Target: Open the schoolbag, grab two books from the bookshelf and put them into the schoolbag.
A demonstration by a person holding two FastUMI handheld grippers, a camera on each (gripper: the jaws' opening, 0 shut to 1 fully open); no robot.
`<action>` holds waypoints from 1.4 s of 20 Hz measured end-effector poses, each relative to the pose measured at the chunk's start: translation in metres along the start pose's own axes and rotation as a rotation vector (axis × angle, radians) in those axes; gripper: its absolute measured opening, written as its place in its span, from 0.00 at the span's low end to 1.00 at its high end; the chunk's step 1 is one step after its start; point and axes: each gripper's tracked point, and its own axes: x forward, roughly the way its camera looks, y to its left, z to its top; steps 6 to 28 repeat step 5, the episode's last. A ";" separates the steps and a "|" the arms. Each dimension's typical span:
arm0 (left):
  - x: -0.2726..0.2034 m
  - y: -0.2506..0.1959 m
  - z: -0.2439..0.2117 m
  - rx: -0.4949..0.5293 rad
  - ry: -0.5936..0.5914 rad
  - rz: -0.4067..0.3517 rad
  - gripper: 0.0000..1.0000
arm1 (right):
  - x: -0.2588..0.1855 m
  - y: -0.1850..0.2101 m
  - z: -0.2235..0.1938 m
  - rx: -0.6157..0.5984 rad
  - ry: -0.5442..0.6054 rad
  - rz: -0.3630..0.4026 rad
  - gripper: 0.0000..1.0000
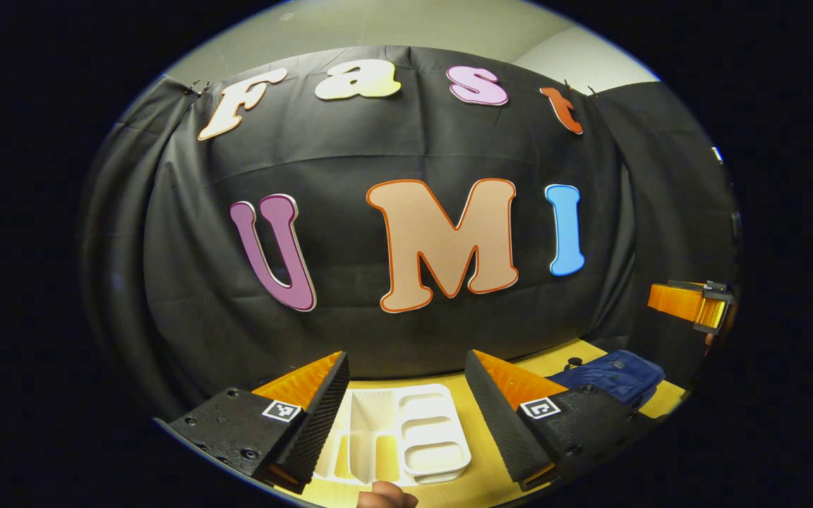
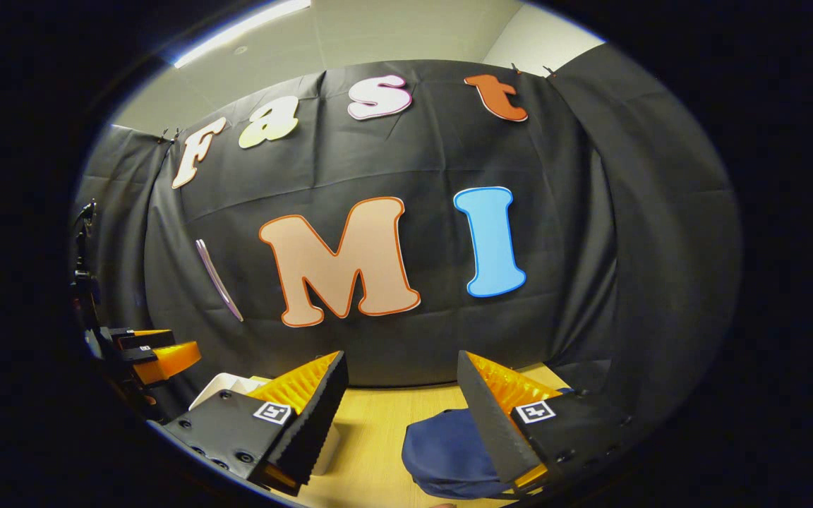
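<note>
Currently both tongs hang above the wooden table [image 2: 378, 416], each with its jaws spread wide and nothing between them. Left gripper [image 1: 406, 416]: a white divided tray [image 1: 406, 437] lies on the table directly below and between its fingers; the blue schoolbag [image 1: 615, 377] lies well to its right, closed as far as visible. Right gripper [image 2: 399, 416]: schoolbag [image 2: 449, 451] sits just under its right finger, the tray [image 2: 226, 386] past its left finger. No books visible.

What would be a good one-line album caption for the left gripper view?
Open left gripper held above a white bookshelf on a wooden table, blue schoolbag off to the side.
</note>
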 end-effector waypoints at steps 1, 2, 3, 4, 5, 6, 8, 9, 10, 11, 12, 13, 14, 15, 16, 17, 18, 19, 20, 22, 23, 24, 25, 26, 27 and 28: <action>0.000 0.000 0.002 -0.001 -0.005 -0.003 0.96 | 0.000 0.001 0.001 -0.003 -0.002 0.000 0.96; 0.000 0.000 0.002 0.000 -0.008 -0.005 0.96 | 0.001 0.002 0.002 -0.006 -0.001 0.000 0.97; 0.000 0.000 0.002 0.001 -0.008 -0.010 0.96 | 0.000 0.001 0.001 -0.011 0.002 0.000 0.97; 0.000 -0.001 0.001 0.002 -0.007 -0.015 0.96 | 0.000 0.002 0.001 -0.017 0.004 0.000 0.98; 0.001 -0.001 0.000 0.005 -0.004 -0.020 0.96 | 0.000 0.002 0.001 -0.024 0.004 0.000 0.96; 0.001 -0.001 0.000 0.005 -0.004 -0.020 0.96 | 0.000 0.002 0.001 -0.024 0.004 0.000 0.96; 0.001 -0.001 0.000 0.005 -0.004 -0.020 0.96 | 0.000 0.002 0.001 -0.024 0.004 0.000 0.96; 0.001 -0.001 0.000 0.005 -0.004 -0.020 0.96 | 0.000 0.002 0.001 -0.024 0.004 0.000 0.96; 0.001 -0.001 0.000 0.005 -0.004 -0.020 0.96 | 0.000 0.002 0.001 -0.024 0.004 0.000 0.96; 0.001 -0.001 0.000 0.005 -0.004 -0.020 0.96 | 0.000 0.002 0.001 -0.024 0.004 0.000 0.96; 0.001 -0.001 0.000 0.005 -0.004 -0.020 0.96 | 0.000 0.002 0.001 -0.024 0.004 0.000 0.96; 0.001 -0.001 0.000 0.005 -0.004 -0.020 0.96 | 0.000 0.002 0.001 -0.024 0.004 0.000 0.96; 0.001 -0.001 0.000 0.005 -0.004 -0.020 0.96 | 0.000 0.002 0.001 -0.024 0.004 0.000 0.96; 0.001 -0.001 0.000 0.005 -0.004 -0.020 0.96 | 0.000 0.002 0.001 -0.024 0.004 0.000 0.96; 0.001 -0.001 0.000 0.005 -0.004 -0.020 0.96 | 0.000 0.002 0.001 -0.024 0.004 0.000 0.96; 0.001 -0.001 0.000 0.005 -0.004 -0.020 0.96 | 0.000 0.002 0.001 -0.024 0.004 0.000 0.96; 0.001 -0.001 0.000 0.005 -0.004 -0.020 0.96 | 0.000 0.002 0.001 -0.024 0.004 0.000 0.96; 0.001 -0.001 0.000 0.005 -0.004 -0.020 0.96 | 0.000 0.002 0.001 -0.024 0.004 0.000 0.96; 0.001 -0.001 0.000 0.005 -0.004 -0.020 0.96 | 0.000 0.002 0.001 -0.024 0.004 0.000 0.96; 0.001 -0.001 0.000 0.005 -0.004 -0.020 0.96 | 0.000 0.002 0.001 -0.024 0.004 0.000 0.96; 0.001 -0.001 0.000 0.005 -0.004 -0.020 0.96 | 0.000 0.002 0.001 -0.024 0.004 0.000 0.96; 0.001 -0.001 0.000 0.005 -0.004 -0.020 0.96 | 0.000 0.002 0.001 -0.024 0.004 0.000 0.96; 0.001 -0.001 0.000 0.005 -0.004 -0.020 0.96 | 0.000 0.002 0.001 -0.024 0.004 0.000 0.96; 0.001 -0.001 0.000 0.005 -0.004 -0.020 0.96 | 0.000 0.002 0.001 -0.024 0.004 0.000 0.96; 0.001 -0.001 0.000 0.005 -0.004 -0.020 0.96 | 0.000 0.002 0.001 -0.024 0.004 0.000 0.96; 0.001 -0.001 0.000 0.005 -0.004 -0.020 0.96 | 0.000 0.002 0.001 -0.024 0.004 0.000 0.96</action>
